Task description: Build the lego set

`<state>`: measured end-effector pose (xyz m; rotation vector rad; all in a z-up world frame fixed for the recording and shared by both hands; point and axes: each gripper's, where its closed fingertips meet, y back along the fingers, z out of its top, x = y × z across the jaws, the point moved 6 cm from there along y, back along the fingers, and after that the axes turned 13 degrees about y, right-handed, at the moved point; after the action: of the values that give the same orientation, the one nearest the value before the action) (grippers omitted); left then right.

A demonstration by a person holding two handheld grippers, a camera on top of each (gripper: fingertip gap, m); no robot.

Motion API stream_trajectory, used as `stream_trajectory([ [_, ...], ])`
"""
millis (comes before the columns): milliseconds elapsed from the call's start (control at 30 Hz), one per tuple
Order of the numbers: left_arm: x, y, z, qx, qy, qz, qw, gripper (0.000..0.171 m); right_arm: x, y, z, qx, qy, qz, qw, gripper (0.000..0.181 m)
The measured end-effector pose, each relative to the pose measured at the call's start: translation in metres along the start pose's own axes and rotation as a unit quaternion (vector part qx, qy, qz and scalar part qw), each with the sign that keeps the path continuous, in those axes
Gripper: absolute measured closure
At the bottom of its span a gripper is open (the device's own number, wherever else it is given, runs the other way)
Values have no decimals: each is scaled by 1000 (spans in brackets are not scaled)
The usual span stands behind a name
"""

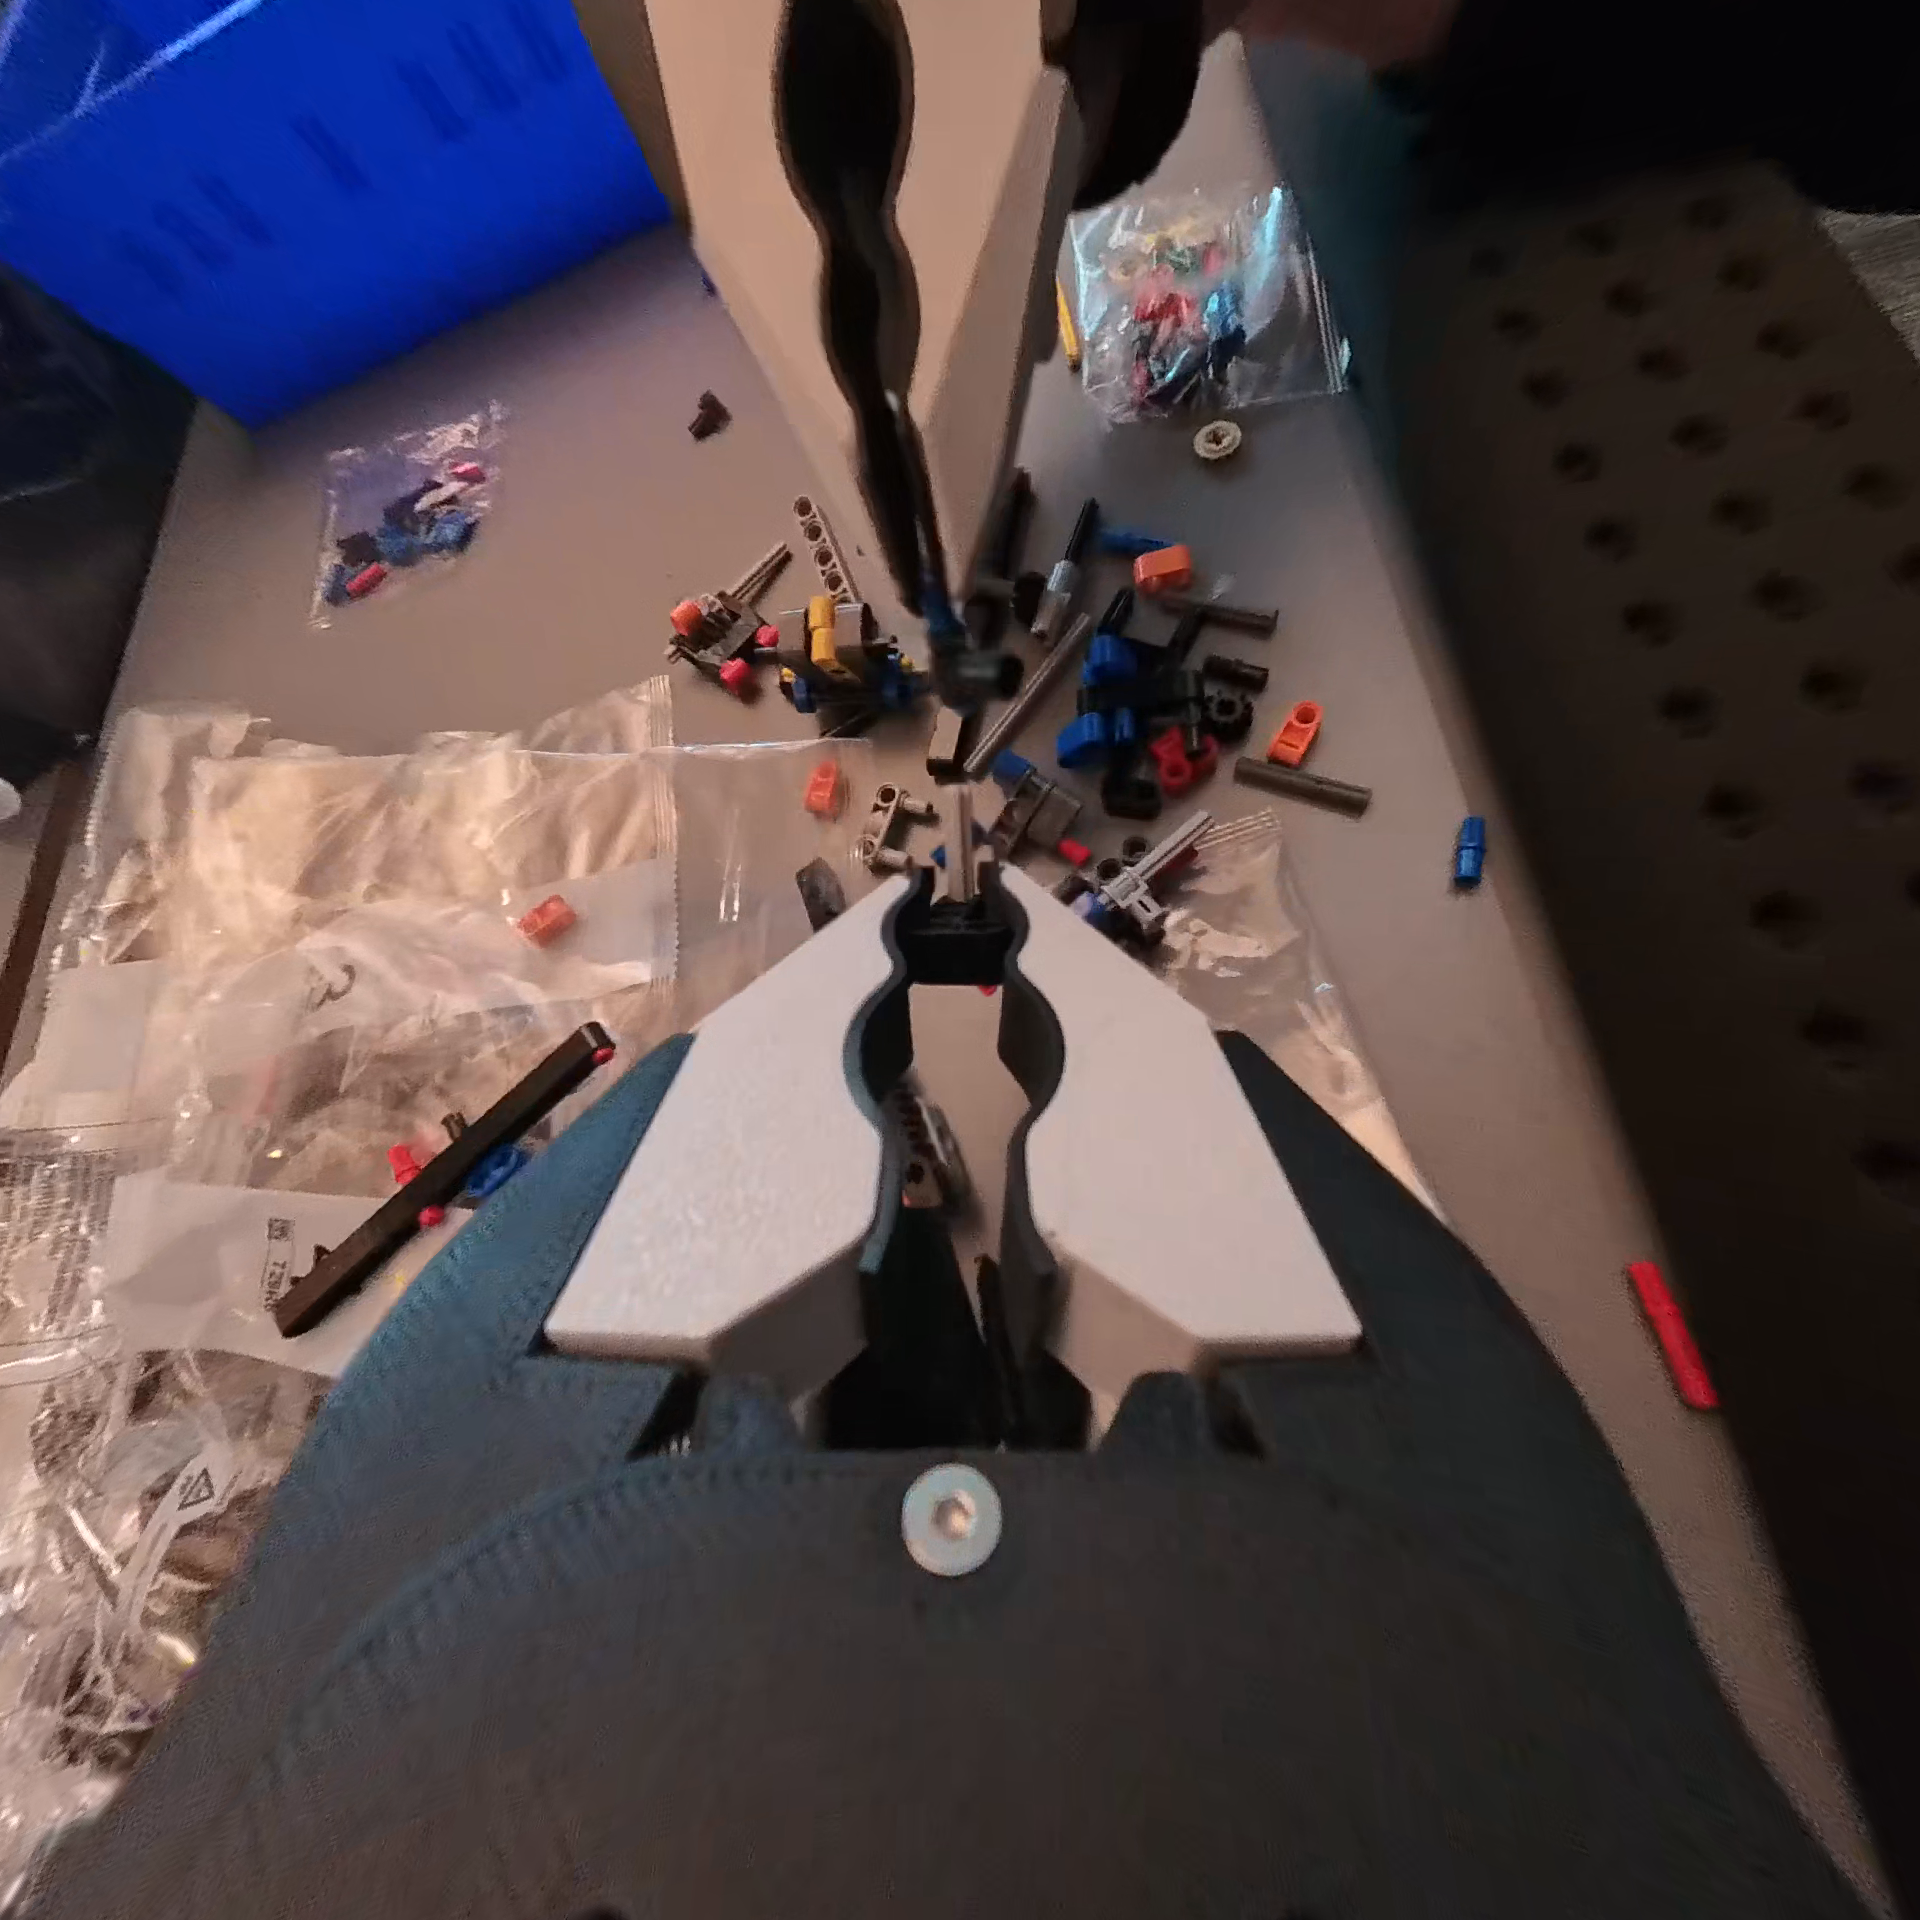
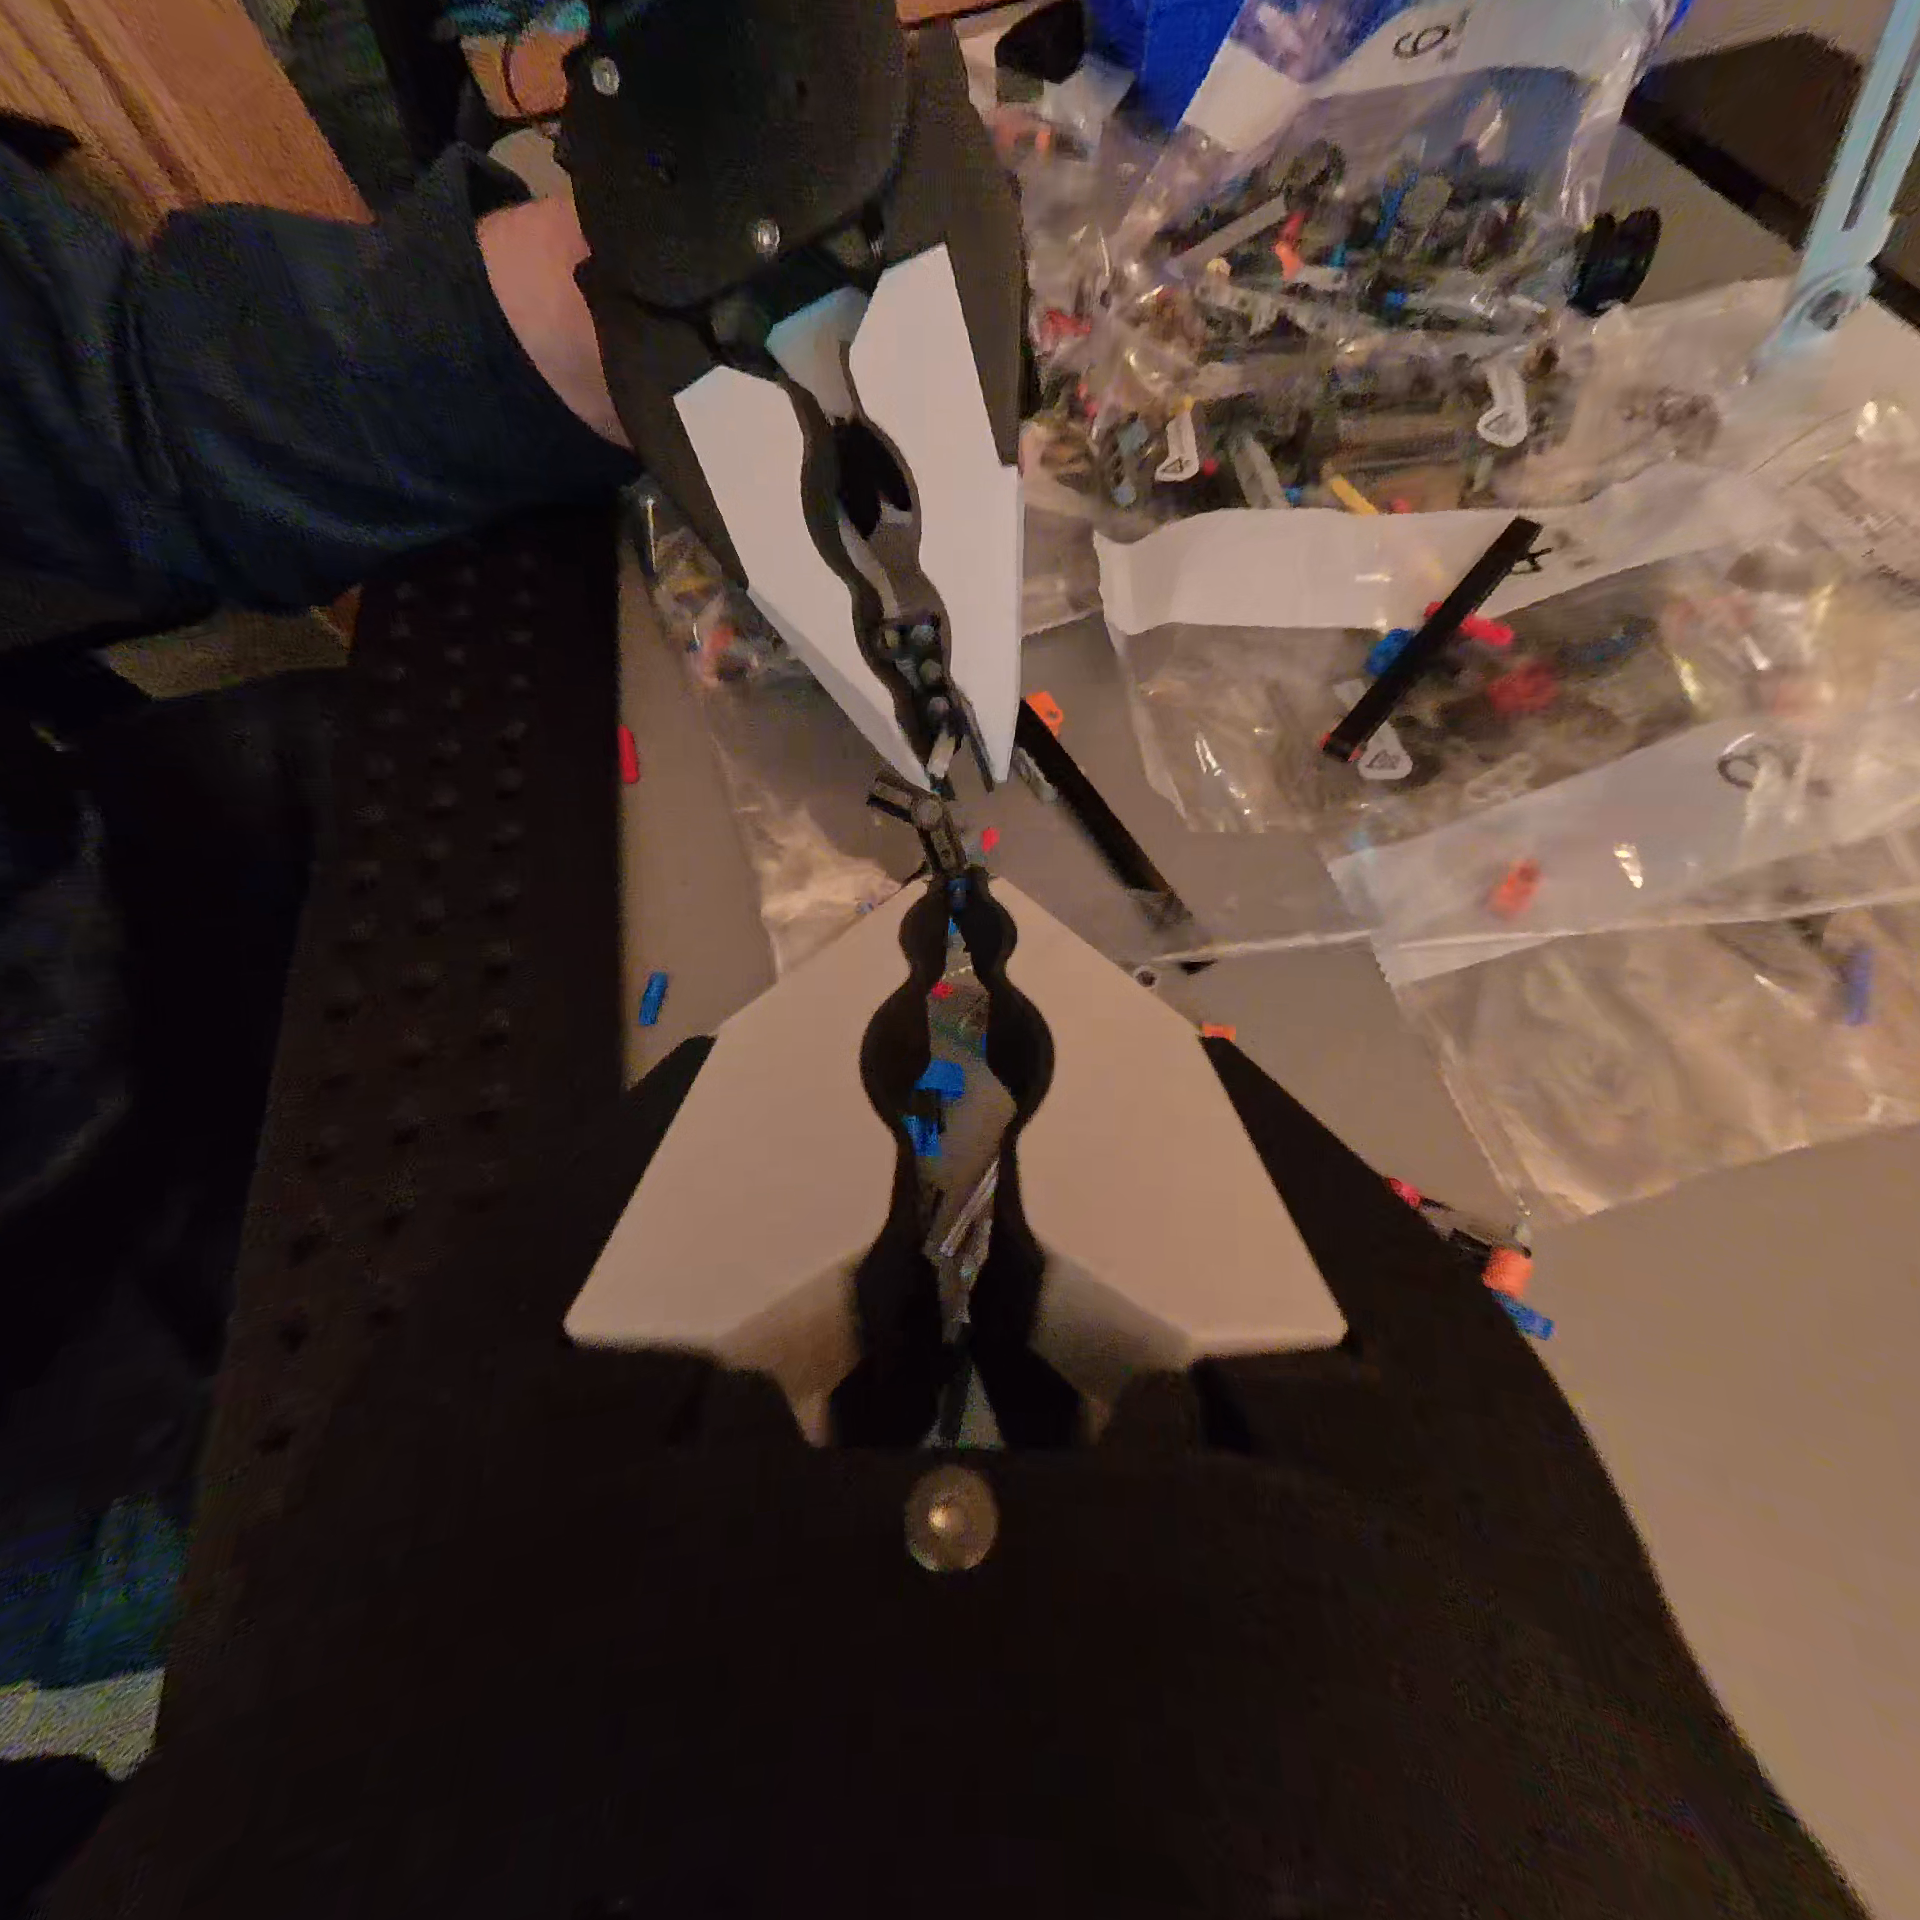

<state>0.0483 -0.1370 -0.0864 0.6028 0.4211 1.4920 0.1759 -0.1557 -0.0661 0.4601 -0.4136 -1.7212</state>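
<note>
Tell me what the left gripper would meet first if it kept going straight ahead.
Probably the right gripper with its small black piece, tip to tip with the left gripper; depth is unclear.

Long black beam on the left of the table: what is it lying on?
The long black beam rests on a heap of clear plastic bags. Bagged parts show dimly through the plastic; the table under the heap is covered.

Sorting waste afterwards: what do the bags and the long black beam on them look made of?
Bags: thin clear plastic film, by the look; glossy, crinkled, contents visible through them. Long black beam: apparently rigid moulded plastic, smooth with a slight sheen.
</note>
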Motion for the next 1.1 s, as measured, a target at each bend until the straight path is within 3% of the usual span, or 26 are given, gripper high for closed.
stream_trajectory([
  [267, -1, -1, 2, -2, -3, 6, 1000, 162, 0, -6, -2, 23, 13, -4, 1000, 180],
  [467, -2, -11, -5, 31, 13, 0, 999, 134, -3, -6, -4, 23, 7, -13, 1000, 180],
  [567, -2, -9, 3, 6, 8, 10, 1000, 122, -7, -7, -3, 9, -9, -13, 1000, 180],
  [667, -4, -10, 13, -17, 1, 22, 1000, 125, -5, -8, 5, -30, -22, 6, 999, 180],
  [800, -11, -17, 19, -23, -15, 20, 999, 158, -4, -12, 8, -40, -22, 17, 999, 181],
  [1100, -6, -8, 25, -49, 5, 23, 999, 161, -1, -5, 20, -51, 24, -18, 998, 181],
])
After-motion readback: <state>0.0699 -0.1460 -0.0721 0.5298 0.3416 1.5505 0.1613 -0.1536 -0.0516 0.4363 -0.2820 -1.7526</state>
